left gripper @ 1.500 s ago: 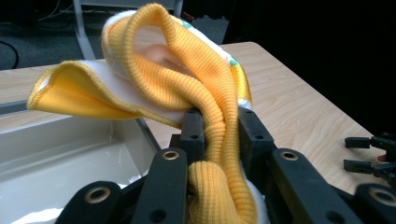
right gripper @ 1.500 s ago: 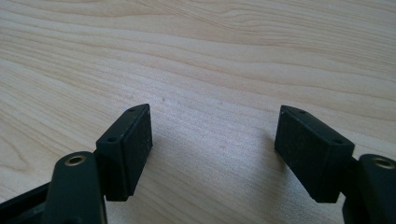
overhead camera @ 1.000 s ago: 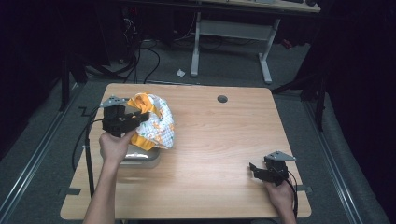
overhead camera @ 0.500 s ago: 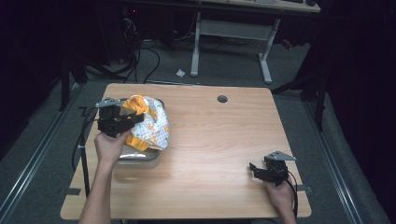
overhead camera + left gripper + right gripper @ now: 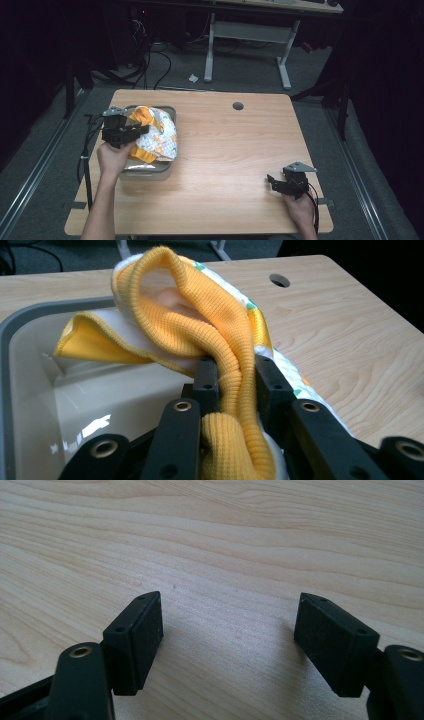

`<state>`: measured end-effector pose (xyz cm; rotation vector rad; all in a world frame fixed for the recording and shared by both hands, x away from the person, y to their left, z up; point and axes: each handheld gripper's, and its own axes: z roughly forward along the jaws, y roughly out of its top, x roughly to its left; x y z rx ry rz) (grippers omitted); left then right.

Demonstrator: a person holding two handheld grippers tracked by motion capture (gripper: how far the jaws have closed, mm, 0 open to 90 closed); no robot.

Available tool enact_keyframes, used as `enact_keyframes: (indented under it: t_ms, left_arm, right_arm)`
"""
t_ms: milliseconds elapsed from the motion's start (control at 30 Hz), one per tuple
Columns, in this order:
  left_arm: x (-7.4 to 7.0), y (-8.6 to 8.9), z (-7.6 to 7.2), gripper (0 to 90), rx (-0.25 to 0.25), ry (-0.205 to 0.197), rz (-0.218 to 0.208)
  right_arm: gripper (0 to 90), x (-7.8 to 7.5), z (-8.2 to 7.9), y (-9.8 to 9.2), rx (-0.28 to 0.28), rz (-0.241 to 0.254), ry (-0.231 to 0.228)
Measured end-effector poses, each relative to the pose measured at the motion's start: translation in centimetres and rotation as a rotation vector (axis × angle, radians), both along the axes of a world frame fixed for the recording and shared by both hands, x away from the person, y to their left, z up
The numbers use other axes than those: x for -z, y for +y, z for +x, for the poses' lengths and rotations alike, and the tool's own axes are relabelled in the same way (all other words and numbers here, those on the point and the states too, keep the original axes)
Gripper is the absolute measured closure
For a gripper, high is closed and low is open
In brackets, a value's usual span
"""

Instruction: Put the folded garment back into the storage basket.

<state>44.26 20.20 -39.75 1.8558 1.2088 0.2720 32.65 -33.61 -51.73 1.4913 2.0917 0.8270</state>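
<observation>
A yellow and white knitted garment [image 5: 156, 135] with small printed patches hangs half inside a grey plastic bin [image 5: 145, 171] at the table's left. My left gripper [image 5: 131, 132] is shut on the garment's yellow ribbed edge [image 5: 235, 390], above the bin's inside [image 5: 30, 370]. The cloth drapes over the bin's right rim onto the wood. Near the front right of the table my right gripper [image 5: 272, 181] rests low over bare wood, open, nothing between its pads [image 5: 137, 640].
The wooden table [image 5: 240, 150] has a round cable hole [image 5: 238, 106] at the back. Beyond it stand a white desk frame [image 5: 247, 35] and cables on a dark floor.
My left gripper has carried the garment left and down, so more of the cloth now lies in the bin. The right gripper has stayed where it was.
</observation>
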Motion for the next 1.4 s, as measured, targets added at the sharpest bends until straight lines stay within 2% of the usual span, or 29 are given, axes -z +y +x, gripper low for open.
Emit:
enact_keyframes:
  t_ms: [133,300,333,400,500,667,900,967,1000,1100,1133,1233,1400]
  left_arm:
    - [1.3,0.4,0.4,74.9,-0.019,0.027,0.000]
    - [1.9,0.7,0.6,74.8,-0.031,0.039,0.012]
    - [2.0,0.7,0.6,74.8,-0.032,0.037,0.032]
    - [2.2,0.6,0.7,74.6,-0.032,0.037,0.040]
    - [2.8,0.5,0.9,74.5,-0.032,0.050,0.077]
    - [3.5,0.5,1.3,74.2,-0.041,0.072,0.092]
    - [4.6,0.4,1.8,73.9,-0.054,0.100,0.140]
    - [4.7,0.2,1.9,73.5,-0.061,0.102,0.155]
    - [4.7,0.1,2.0,73.3,-0.062,0.104,0.176]
    - [4.8,0.0,2.2,72.7,-0.071,0.118,0.194]
    - [4.8,-0.2,2.3,72.5,-0.082,0.117,0.216]
    - [4.8,-0.4,2.3,71.5,-0.091,0.124,0.224]
    - [4.9,-0.6,2.2,63.9,-0.117,0.143,0.265]
  right_arm:
    - [27.8,0.0,0.0,0.0,0.000,0.001,0.000]
    - [27.8,0.0,0.0,0.0,0.000,0.001,0.000]
    - [27.8,0.0,0.0,0.0,0.000,0.000,0.000]
    - [27.8,0.0,0.0,0.0,0.000,0.001,0.000]
    - [27.8,0.0,0.0,0.0,0.001,0.001,0.000]
    - [27.8,0.0,0.0,0.0,-0.001,-0.001,-0.001]
    - [27.8,0.0,0.0,0.0,-0.001,-0.001,-0.001]
    - [27.8,0.0,0.0,0.0,-0.001,-0.001,-0.001]
    - [27.8,0.0,0.0,0.0,-0.001,-0.001,-0.001]
    - [27.8,0.0,0.0,0.0,-0.001,-0.001,-0.001]
    - [27.8,0.0,0.0,0.0,-0.001,-0.001,-0.001]
    - [27.8,0.0,0.0,0.0,-0.001,0.000,-0.001]
    - [27.8,0.0,0.0,0.0,0.000,0.001,0.000]
